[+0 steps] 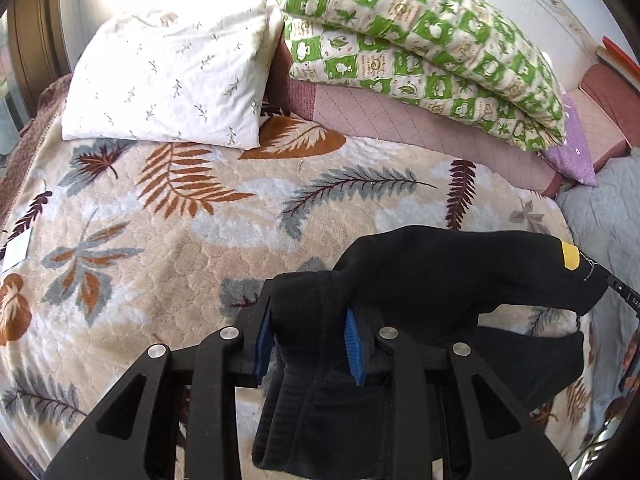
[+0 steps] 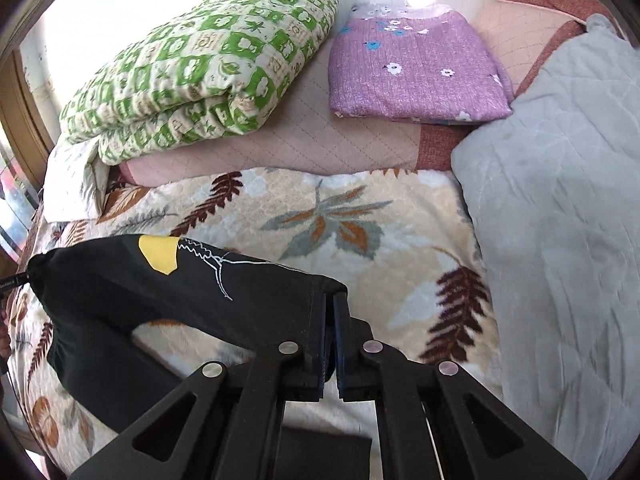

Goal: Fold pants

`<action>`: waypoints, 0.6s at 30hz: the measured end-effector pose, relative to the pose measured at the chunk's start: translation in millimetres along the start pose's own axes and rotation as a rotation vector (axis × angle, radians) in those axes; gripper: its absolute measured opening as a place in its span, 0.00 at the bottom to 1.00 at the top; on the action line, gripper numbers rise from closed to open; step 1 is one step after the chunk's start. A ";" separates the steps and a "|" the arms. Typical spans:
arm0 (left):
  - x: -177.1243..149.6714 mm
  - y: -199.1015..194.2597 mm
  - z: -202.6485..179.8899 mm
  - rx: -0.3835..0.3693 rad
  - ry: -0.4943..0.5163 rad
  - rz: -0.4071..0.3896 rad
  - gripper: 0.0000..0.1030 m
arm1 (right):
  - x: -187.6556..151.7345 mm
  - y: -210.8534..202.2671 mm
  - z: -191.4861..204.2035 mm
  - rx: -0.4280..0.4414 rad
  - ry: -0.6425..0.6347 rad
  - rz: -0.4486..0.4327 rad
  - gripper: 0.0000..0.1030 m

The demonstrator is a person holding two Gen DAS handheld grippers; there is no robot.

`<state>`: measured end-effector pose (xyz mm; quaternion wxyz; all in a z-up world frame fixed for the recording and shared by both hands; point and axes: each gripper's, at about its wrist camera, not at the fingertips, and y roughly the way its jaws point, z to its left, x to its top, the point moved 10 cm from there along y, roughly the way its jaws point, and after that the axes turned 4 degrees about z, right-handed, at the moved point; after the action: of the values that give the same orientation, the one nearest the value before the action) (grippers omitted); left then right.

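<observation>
The black pants [image 1: 440, 280] hang stretched in the air above the bed [image 1: 168, 248], held up between both tools. The left hand-held gripper [image 1: 310, 328] is clamped on a thick bunch of the dark fabric, which fills the gap between its blue pads [image 1: 354, 344] and hides most of the left-hand one. The right hand-held gripper [image 2: 330, 308] is pinched nearly closed on another edge of the pants [image 2: 160, 292]; its fingertips are covered by cloth. A yellow patch [image 2: 159, 254] with white line stitching shows on the garment. How the lower part hangs is hard to make out, black on black. Behind lie a white pillow [image 1: 168, 80], a green checked quilt [image 2: 208, 72], a purple folded cloth [image 2: 416, 76] and a grey blanket [image 2: 560, 200], the last cut off by the lens rim.
</observation>
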<state>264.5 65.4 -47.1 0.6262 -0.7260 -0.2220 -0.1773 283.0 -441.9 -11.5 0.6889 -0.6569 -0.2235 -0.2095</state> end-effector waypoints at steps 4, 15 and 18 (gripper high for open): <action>-25.9 -11.3 3.3 0.023 0.037 -0.047 0.27 | -36.1 -10.5 1.1 0.011 0.015 -0.003 0.03; -121.8 -8.2 17.9 0.010 0.113 0.017 0.28 | -132.2 -25.2 0.0 0.045 0.058 0.041 0.03; -137.1 -3.0 19.2 0.007 0.121 0.047 0.28 | -152.7 -26.7 -1.6 0.051 0.077 0.050 0.03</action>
<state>147.5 71.0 -120.9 0.6449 -0.7169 -0.1674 -0.2052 143.4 -445.6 -79.0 0.7185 -0.6361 -0.1856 -0.2116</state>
